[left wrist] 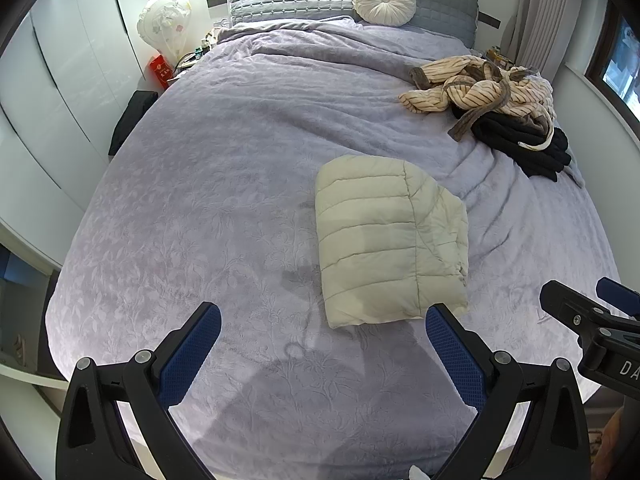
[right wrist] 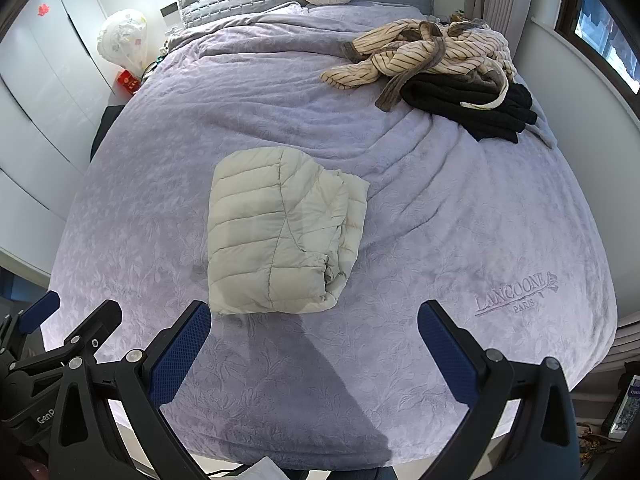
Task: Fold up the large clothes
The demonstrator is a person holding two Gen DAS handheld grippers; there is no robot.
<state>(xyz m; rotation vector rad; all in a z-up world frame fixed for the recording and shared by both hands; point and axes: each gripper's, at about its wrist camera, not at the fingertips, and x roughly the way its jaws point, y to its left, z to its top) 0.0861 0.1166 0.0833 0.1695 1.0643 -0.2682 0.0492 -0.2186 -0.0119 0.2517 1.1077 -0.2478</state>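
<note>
Left wrist view: folded puffer jacket (left wrist: 390, 240) is lying mid-bed; left gripper (left wrist: 324, 354) and right gripper (right wrist: 314, 350) are hovering spread, empty. Likely next: fetching striped garment (left wrist: 476, 86).

So there's one folded puffer jacket (left wrist: 390, 240), one striped robe (left wrist: 476, 86), one black garment (left wrist: 524, 144), one round cushion (left wrist: 384, 0), two grippers.
</note>
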